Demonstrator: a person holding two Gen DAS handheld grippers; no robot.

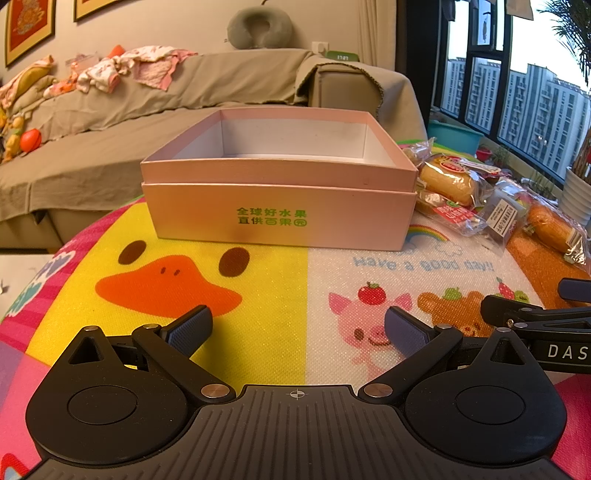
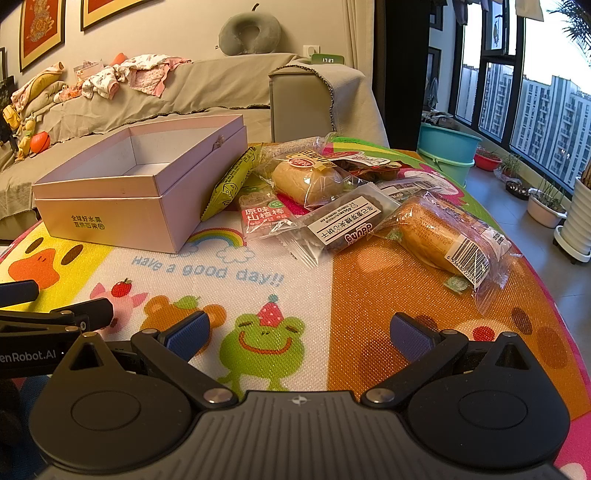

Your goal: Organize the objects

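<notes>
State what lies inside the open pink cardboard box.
The pink cardboard box shows only bare white walls and floor; its near wall hides the front floor strip. The wrapped snacks lie outside, beside it.

Two low wrist views facing the sofa point(image 1: 221, 88), left nearer, both sharing pink box point(image 1: 280, 218)

covered sofa point(image 1: 184, 96), neck pillow point(image 2: 248, 32), teal basin point(image 2: 447, 142)

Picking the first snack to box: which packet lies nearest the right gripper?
The bread roll with the barcode label, on the orange patch ahead of the open right gripper. The other packets lie farther back, toward the box.
</notes>
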